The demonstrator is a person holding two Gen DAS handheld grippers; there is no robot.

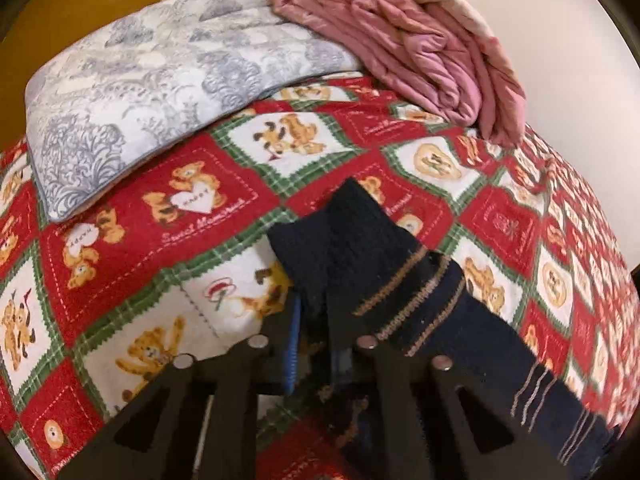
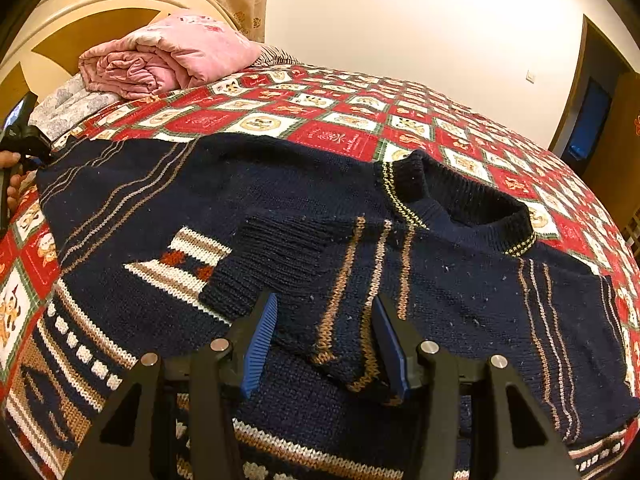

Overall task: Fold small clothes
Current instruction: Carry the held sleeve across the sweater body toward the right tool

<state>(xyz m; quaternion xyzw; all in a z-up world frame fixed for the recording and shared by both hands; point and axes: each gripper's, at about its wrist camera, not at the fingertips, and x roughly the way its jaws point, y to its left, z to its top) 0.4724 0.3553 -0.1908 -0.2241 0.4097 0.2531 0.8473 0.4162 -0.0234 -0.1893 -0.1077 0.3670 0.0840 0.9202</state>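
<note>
A navy knit sweater (image 2: pixel 304 184) with tan stripes lies flat on the bed, collar (image 2: pixel 464 200) toward the far right. One sleeve (image 2: pixel 320 264) is folded across its chest. My right gripper (image 2: pixel 326 336) hangs over that sleeve, open, with the blue pads on either side of the cuff end. In the left wrist view my left gripper (image 1: pixel 316 320) is shut on the other sleeve's dark ribbed cuff (image 1: pixel 332 240), which sticks up above the bedspread. The left gripper also shows at the right wrist view's left edge (image 2: pixel 24 140).
The bed is covered by a red, white and green teddy-bear bedspread (image 1: pixel 168 240). A grey-patterned pillow (image 1: pixel 132 92) and a folded pink quilt (image 1: pixel 416 48) lie at the head. A door (image 2: pixel 600 120) stands at the far right.
</note>
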